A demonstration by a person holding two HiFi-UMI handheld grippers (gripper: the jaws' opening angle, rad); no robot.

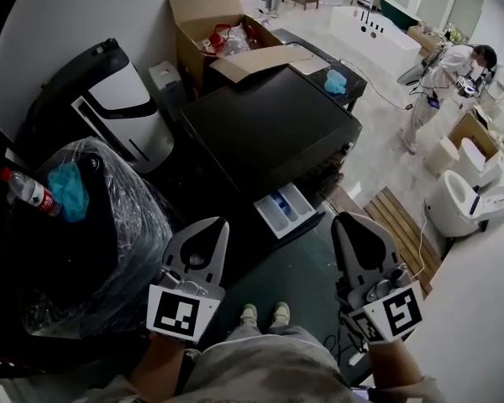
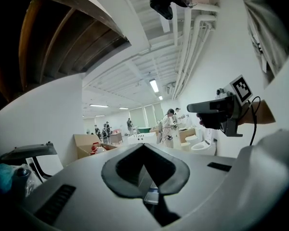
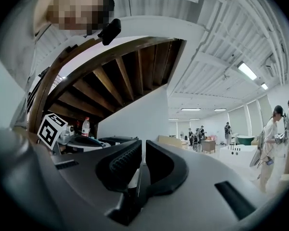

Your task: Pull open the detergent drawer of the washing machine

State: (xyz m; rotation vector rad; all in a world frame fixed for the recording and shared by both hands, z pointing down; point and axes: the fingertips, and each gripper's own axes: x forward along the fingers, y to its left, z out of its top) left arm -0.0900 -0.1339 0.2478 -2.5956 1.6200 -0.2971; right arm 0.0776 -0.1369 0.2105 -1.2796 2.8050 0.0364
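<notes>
left gripper (image 1: 215, 227), lower left of centre in the head view: its jaws are shut, and its own view shows the pads meeting on nothing. the drawer (image 1: 286, 211) sits mid-frame, a white tray with a blue insert standing out from the front of the dark washer (image 1: 269, 124), just above the gap between my two tools. right gripper (image 1: 346, 223), lower right of centre: jaws together, empty too.

i judge the pull done, since the drawer looks well out and neither tool touches it. the next move calls only for staying clear of it, or checking that it is fully out.

only the head view shows the drawer. both gripper views look level across the room, at ceiling and stairs.
</notes>
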